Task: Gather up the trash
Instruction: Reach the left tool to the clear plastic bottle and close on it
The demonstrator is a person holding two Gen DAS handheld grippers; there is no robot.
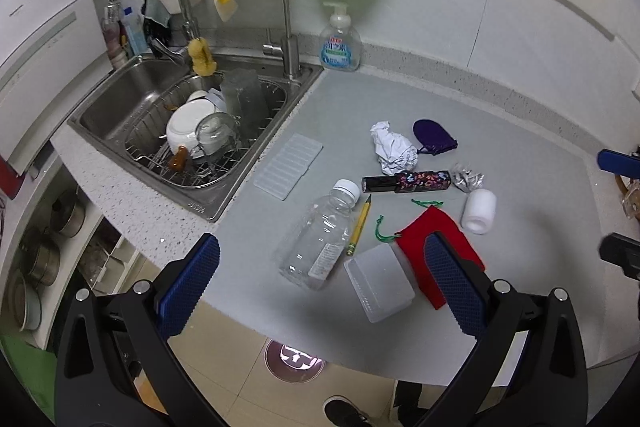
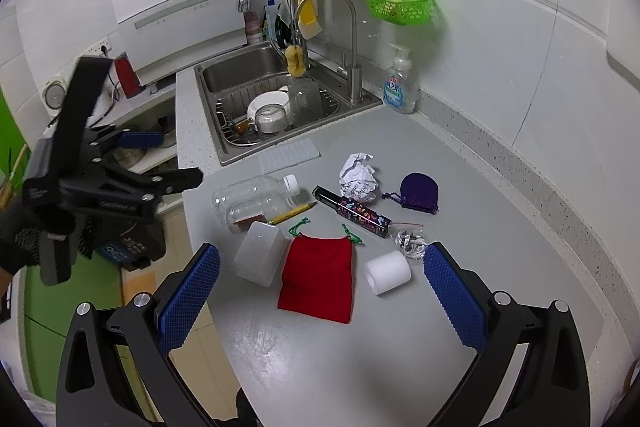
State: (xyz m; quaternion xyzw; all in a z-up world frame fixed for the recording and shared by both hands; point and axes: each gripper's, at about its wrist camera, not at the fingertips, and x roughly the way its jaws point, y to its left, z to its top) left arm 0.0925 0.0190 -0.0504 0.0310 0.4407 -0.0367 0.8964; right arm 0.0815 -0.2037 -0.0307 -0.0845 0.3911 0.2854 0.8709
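Both my left gripper (image 1: 322,285) and right gripper (image 2: 322,285) gape wide, empty. Past the red pouch (image 2: 318,277), the empty bottle (image 2: 254,199) lies left; crumpled paper (image 2: 358,178) sits beyond it.

A grey countertop (image 2: 500,247) is bounded at its back edge by a speckled upstand and white wall panels (image 2: 500,39). A steel sink (image 1: 120,99) is set into the left corner, with two curved taps (image 1: 280,7) behind it. A green basket (image 2: 400,1) is fixed to the wall. Beige floor tiles (image 1: 248,379) are seen below the front edge.
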